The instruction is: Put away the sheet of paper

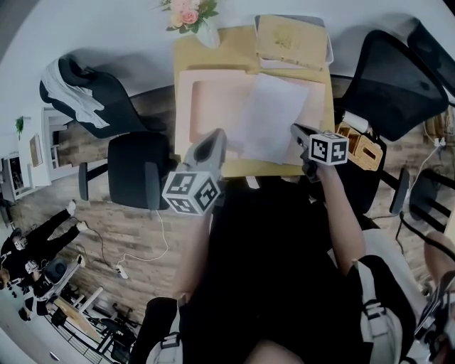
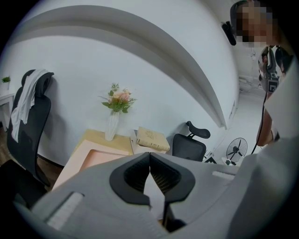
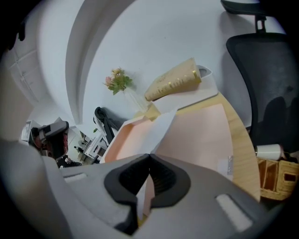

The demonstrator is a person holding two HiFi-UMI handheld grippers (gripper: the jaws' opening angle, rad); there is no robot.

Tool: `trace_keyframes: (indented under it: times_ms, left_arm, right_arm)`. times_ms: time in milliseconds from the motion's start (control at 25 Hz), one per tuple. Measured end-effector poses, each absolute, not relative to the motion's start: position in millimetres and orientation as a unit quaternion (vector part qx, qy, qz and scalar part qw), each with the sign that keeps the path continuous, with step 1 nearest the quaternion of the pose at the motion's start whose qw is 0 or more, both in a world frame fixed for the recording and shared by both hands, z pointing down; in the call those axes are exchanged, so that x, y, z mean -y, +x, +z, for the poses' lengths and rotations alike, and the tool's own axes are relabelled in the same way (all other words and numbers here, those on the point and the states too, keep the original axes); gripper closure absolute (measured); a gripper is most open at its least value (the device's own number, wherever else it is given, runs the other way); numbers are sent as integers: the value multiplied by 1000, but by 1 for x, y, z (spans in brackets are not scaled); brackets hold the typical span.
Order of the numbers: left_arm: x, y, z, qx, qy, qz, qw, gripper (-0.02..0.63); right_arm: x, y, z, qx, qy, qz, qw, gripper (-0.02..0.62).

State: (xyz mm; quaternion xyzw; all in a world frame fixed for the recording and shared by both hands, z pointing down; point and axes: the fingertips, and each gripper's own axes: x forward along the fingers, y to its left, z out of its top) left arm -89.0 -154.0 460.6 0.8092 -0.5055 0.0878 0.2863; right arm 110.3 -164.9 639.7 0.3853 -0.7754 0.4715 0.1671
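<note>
A white sheet of paper (image 1: 274, 117) lies over an open pink folder (image 1: 213, 99) on the small wooden desk (image 1: 186, 53). My left gripper (image 1: 220, 136) is at the sheet's near left edge. In the left gripper view its jaws (image 2: 149, 156) meet at the tips with white paper (image 2: 154, 191) showing between them. My right gripper (image 1: 296, 131) is shut on the sheet's near right corner. In the right gripper view the sheet (image 3: 161, 128) rises bent from the closed jaws (image 3: 149, 158) over the pink folder (image 3: 196, 135).
A vase of flowers (image 1: 190, 18) and a beige book (image 1: 291, 39) stand at the desk's far edge. Black office chairs sit to the left (image 1: 138, 167) and right (image 1: 394, 82). A wicker basket (image 1: 359, 146) stands beside the desk's right side.
</note>
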Motion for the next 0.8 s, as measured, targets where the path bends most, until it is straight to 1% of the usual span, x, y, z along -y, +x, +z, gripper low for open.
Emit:
trace_keyframes:
  times_ms: [160, 400, 480, 800]
  left_arm:
    - [153, -92, 460, 508, 808, 87, 286, 597]
    - [148, -101, 460, 514, 803, 88, 288, 597]
    - [148, -106, 460, 517, 801, 88, 289, 597]
    - [143, -128, 458, 529, 793, 89, 287, 597]
  right_arm:
    - [165, 111, 660, 772, 377, 472, 197, 592]
    - [166, 94, 676, 772, 364, 466, 234, 592]
    - [171, 88, 678, 766, 374, 467, 232, 592]
    - [200, 65, 687, 741, 422, 487, 191, 592]
